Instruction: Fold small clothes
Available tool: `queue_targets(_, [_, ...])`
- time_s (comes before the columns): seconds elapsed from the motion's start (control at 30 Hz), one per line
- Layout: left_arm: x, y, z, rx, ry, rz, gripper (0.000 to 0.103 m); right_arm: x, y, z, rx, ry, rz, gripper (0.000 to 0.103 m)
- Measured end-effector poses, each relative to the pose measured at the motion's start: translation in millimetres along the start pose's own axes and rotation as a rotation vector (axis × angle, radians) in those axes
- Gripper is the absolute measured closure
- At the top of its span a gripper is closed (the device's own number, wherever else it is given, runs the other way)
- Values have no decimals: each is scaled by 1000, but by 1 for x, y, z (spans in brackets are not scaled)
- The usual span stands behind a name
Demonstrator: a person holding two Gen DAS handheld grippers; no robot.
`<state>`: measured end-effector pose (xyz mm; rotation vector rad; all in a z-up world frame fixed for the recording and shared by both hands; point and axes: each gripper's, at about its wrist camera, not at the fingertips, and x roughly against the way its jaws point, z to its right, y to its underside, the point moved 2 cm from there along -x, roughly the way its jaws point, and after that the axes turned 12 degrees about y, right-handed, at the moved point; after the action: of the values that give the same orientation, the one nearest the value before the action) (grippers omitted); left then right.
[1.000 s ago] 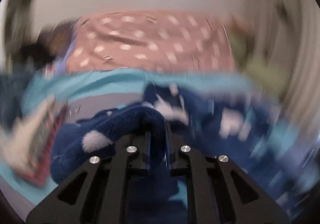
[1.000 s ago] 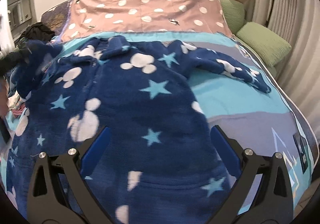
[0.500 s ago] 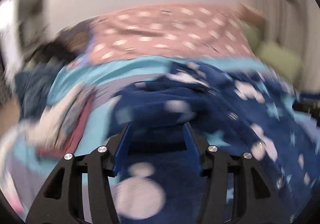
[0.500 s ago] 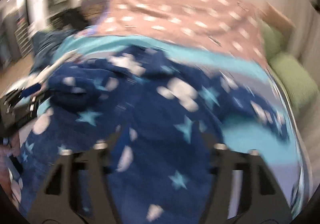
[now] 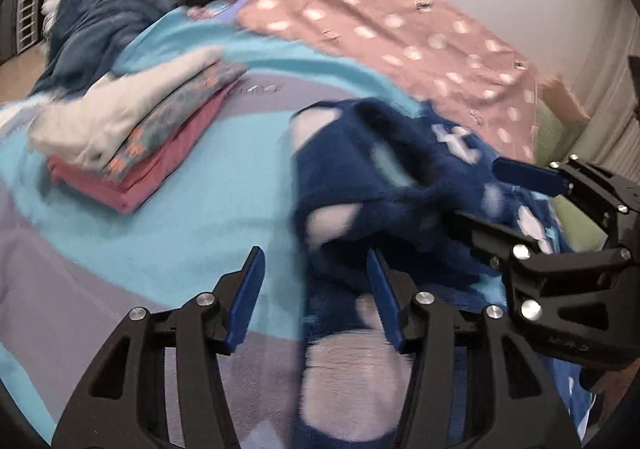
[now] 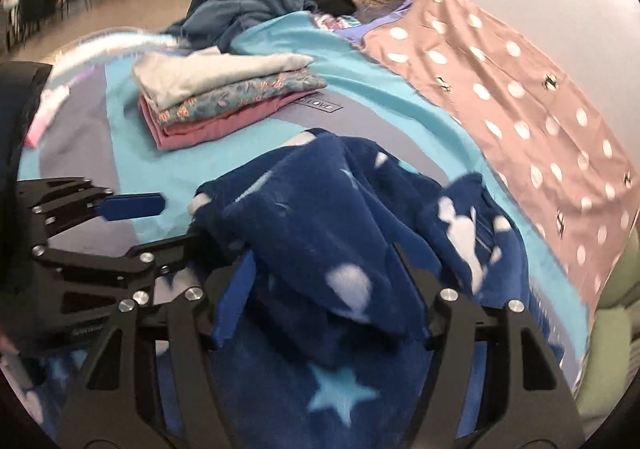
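Note:
A navy fleece garment (image 5: 360, 177) with white mouse heads and pale stars lies bunched on the turquoise and grey blanket (image 5: 192, 225). My left gripper (image 5: 314, 289) is open above the fleece's left edge; blanket shows between its blue pads. In the right wrist view a folded flap of the fleece (image 6: 320, 217) lies between the fingers of my right gripper (image 6: 326, 301). Its jaws are opening, and the left pad's inner face shows bare. The two grippers stand close side by side, the left gripper (image 6: 180, 221) open at that view's left.
A stack of three folded clothes (image 6: 224, 93), white on flowered on pink, sits on the blanket behind the fleece. A pink dotted cover (image 5: 400, 33) spans the back right. Dark blue clothes (image 5: 92, 29) are heaped at the back left. Green cushions (image 6: 612, 321) lie at the right edge.
My left gripper was shut on a fleece edge and has let go and opened. Both grippers swung left and rolled. The spread fleece now lies folded over itself.

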<state>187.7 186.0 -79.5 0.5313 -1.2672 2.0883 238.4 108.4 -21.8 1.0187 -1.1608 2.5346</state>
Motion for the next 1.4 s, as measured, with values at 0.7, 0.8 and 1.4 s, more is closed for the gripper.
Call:
queue_targets(0.7, [-19, -20, 16, -104, 1, -2, 50, 16, 217, 228, -1150, -52, -286, 42])
queue_targets(0.8, [-22, -17, 13, -92, 0, -12, 50, 10, 220, 230, -1156, -137, -273, 28])
queue_targets(1.4, [-37, -1, 8, -76, -74, -68, 47, 15, 169, 246, -1008, 49, -94, 93])
